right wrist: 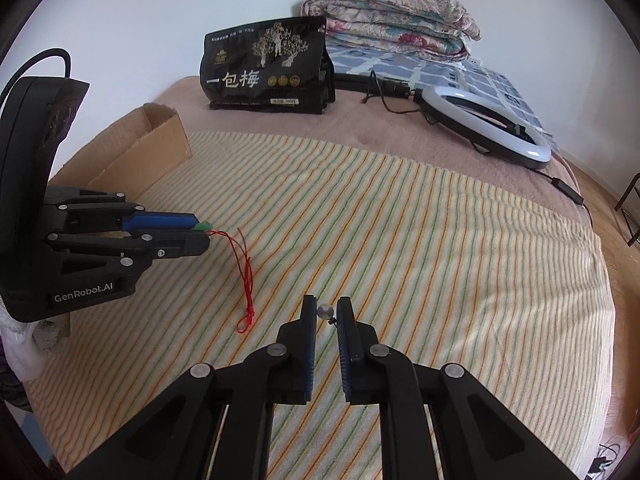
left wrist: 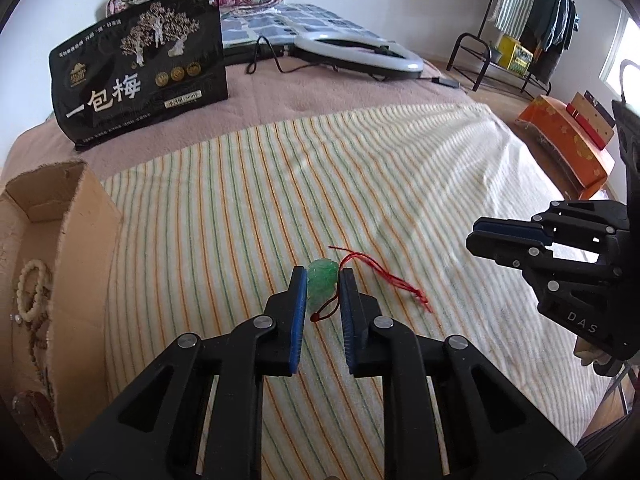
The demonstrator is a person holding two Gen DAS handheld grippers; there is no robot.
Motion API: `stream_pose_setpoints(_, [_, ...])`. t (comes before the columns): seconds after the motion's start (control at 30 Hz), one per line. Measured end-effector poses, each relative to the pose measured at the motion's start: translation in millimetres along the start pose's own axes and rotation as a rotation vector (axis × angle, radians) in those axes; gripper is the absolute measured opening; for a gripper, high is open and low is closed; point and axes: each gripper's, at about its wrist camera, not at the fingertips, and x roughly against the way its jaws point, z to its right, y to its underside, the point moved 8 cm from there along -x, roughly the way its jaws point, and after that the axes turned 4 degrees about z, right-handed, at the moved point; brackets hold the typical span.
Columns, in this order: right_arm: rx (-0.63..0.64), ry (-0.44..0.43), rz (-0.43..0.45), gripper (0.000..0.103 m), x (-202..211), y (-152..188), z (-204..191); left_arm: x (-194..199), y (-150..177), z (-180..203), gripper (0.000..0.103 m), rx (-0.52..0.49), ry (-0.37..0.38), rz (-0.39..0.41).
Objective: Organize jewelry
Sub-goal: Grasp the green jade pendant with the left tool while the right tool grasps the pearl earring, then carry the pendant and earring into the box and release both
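Left wrist view: we see an open cardboard box of beads, then our left gripper grasping the green jade pendant, red cord trailing on the striped towel. Our right gripper pinches a small silver bead.

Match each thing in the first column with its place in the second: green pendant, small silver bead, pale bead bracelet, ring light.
Things:
1. green pendant
2. small silver bead
3. pale bead bracelet
4. ring light

Places:
A. inside the cardboard box
B. between the right gripper fingers
C. on the pink blanket, far side of the bed
D. between the left gripper fingers

Pairs: 1-D, 2-B, 3-A, 4-C
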Motion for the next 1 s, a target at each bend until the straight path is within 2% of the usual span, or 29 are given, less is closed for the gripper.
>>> stream_pose_setpoints(0.6, [-0.037,0.008,0.132,0.008,60,-44,-23,89,-36,-9,0.014,0.082,0.033,0.179])
stream_pose_setpoints(0.8, [-0.056,-0.006,0.183,0.008,77,-62,-43,128,-42,-28,0.015,0.109,0.01,0.248])
stream_pose_setpoints(1.0, [-0.027,-0.043,0.229,0.008,89,-83,-83,158,-41,-66,0.014,0.163,-0.027,0.287])
